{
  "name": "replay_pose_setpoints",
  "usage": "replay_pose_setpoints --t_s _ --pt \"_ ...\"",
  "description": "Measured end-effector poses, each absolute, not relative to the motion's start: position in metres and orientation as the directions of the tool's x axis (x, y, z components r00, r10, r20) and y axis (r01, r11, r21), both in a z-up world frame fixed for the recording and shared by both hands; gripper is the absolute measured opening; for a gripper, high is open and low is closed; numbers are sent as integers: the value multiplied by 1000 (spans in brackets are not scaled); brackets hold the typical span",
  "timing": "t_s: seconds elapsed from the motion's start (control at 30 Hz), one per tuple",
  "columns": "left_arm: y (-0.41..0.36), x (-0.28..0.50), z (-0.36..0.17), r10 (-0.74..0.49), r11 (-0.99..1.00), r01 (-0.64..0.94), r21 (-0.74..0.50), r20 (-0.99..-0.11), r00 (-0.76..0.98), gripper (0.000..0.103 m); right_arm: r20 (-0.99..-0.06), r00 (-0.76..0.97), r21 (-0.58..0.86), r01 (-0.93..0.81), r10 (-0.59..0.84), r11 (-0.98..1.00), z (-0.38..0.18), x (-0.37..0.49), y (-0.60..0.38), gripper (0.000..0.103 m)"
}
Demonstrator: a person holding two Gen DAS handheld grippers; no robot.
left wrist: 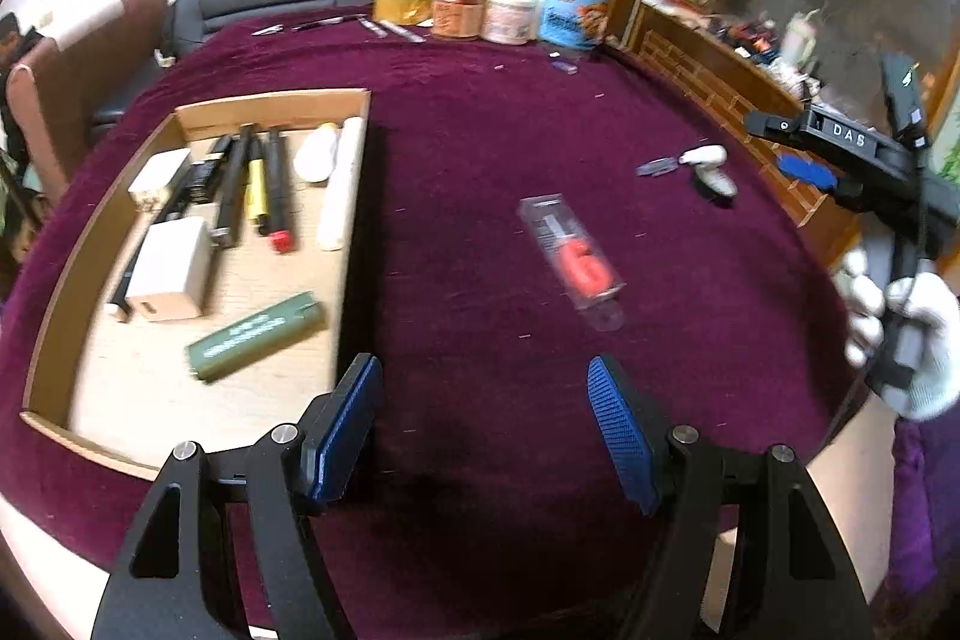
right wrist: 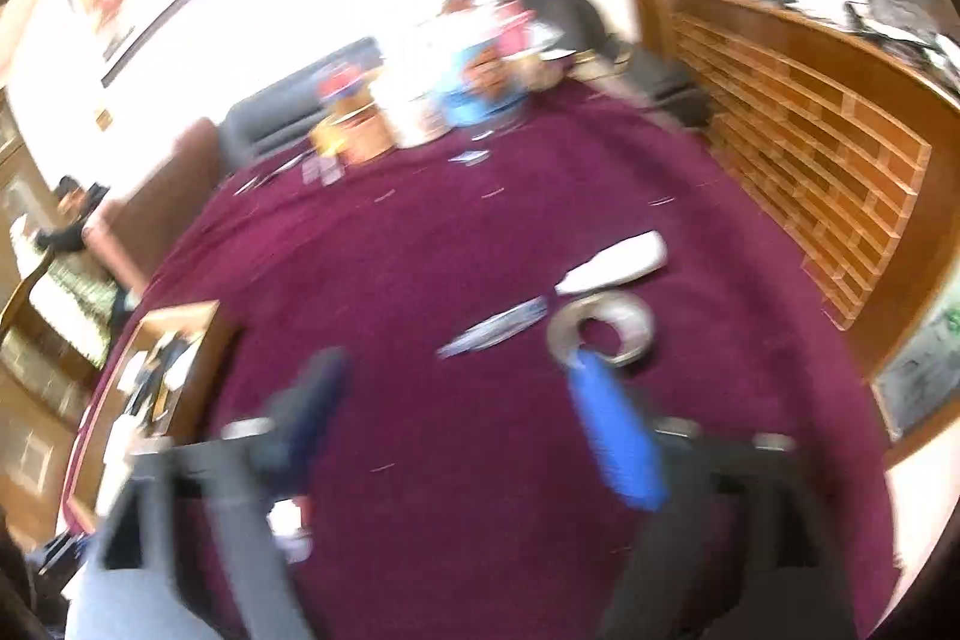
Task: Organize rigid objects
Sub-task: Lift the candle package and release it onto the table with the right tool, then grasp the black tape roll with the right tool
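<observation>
Left-wrist and right-wrist views of a table under a maroon cloth (left wrist: 480,112), with rigid items being sorted into a shallow cardboard tray (left wrist: 198,112).

Left gripper (left wrist: 486,424): jaws parted, nothing between the 2 blue pads; it hangs above bare cloth. The tray lies ahead and to its left, already holding pens, 2 white adapters, a white tube and a green case (left wrist: 255,337). A clear pack with an orange tool inside (left wrist: 573,262) lies loose on the cloth just ahead and slightly right of the claw.

Right gripper (right wrist: 462,418): released, jaws spread wide and empty. Just beyond its right fingertip sits a silvery ring, possibly a tape roll (right wrist: 603,331); the blur makes this uncertain. A flat grey strip (right wrist: 495,328) lies ahead between the fingers, and a white object (right wrist: 612,259) farther ahead to the right. In the left-wrist view the right gripper's gloved hand (left wrist: 906,328) sits far right.

Risks: the right view is heavily smeared, so a grasp begun now could close off-centre and knock the ring aside. The flat strip offers little height to pinch and may slide on the cloth. The slick clear pack could twist out of the left pads if taken near one end.
</observation>
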State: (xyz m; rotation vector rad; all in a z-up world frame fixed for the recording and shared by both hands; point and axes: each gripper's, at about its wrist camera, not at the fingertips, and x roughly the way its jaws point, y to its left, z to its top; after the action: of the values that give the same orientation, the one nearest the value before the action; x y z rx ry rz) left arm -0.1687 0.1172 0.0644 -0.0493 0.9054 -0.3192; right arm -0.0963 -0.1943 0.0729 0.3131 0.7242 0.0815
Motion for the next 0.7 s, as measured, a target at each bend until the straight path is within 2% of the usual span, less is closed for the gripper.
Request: replay_pose_setpoints --t_s 0.1,0.3,0.4,0.47,0.63,0.7 --pt "106 -170 65 -334 938 279 -206 -757 562 65 -709 699 242 111 97 964 61 -82 -225 87" --pt "89 -169 58 -358 928 294 -231 -775 521 65 -760 639 276 148 121 950 30 -55 -249 84" --pt "86 -171 59 -348 931 291 -221 -776 525 65 -795 606 147 167 16 975 19 -38 -240 66" --pt "87 -171 59 -344 933 287 -219 -775 529 65 -819 571 73 191 -51 979 9 -27 -236 46" --pt "86 -169 58 -351 931 284 -229 -776 523 65 -831 549 33 208 -89 978 -7 -16 -235 43" --pt "84 -166 58 -365 925 293 -242 -779 509 65 -825 558 32 207 -91 978 -7 -18 -234 30"
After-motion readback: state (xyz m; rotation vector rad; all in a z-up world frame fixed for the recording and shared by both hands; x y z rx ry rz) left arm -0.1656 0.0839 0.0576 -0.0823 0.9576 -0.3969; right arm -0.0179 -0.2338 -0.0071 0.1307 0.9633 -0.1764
